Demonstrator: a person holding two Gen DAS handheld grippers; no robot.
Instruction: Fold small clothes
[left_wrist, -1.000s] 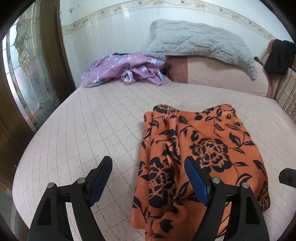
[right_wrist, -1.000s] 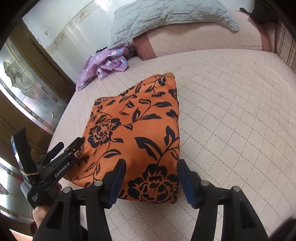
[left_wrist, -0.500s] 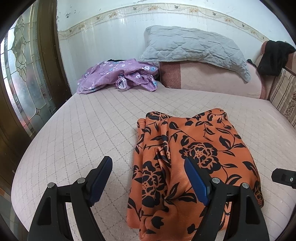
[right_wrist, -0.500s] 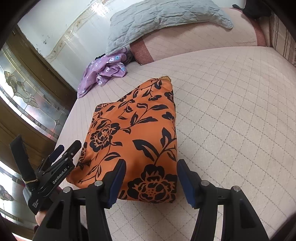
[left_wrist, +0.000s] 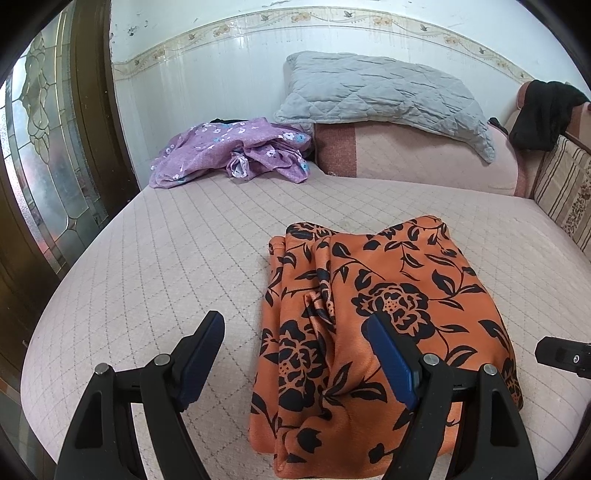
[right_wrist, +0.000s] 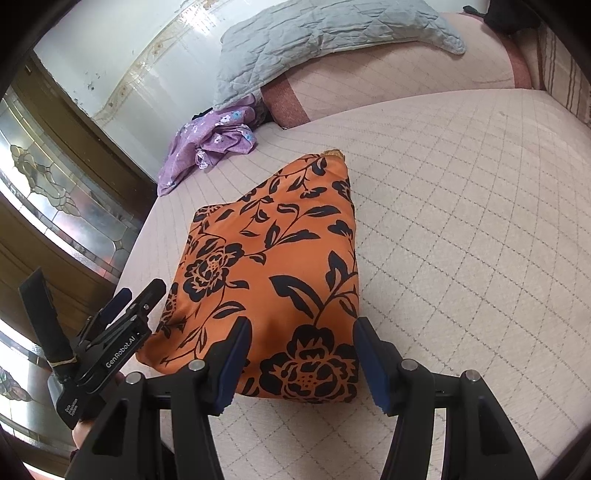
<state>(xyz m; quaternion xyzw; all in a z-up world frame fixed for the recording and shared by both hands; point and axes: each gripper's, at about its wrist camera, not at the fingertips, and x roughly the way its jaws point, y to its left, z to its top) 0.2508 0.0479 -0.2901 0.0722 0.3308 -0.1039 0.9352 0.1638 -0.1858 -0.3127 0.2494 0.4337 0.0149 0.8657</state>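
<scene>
A folded orange garment with black flowers (left_wrist: 373, 321) lies on the pink quilted bed (left_wrist: 177, 266); it also shows in the right wrist view (right_wrist: 273, 266). My left gripper (left_wrist: 295, 332) is open and empty, held just above the garment's near left edge. My right gripper (right_wrist: 301, 339) is open and empty, held above the garment's near right corner. The left gripper (right_wrist: 125, 306) also shows at the left of the right wrist view, beside the garment.
A crumpled purple flowered garment (left_wrist: 236, 151) lies at the far left of the bed. A grey quilted pillow (left_wrist: 384, 92) rests on a pink bolster (left_wrist: 424, 155). A black cloth (left_wrist: 543, 110) hangs on the headboard at right. A glazed wooden door (left_wrist: 55, 147) stands left.
Both grippers have pulled back and risen a little from the folded orange garment, which lies still. Both stay open.
</scene>
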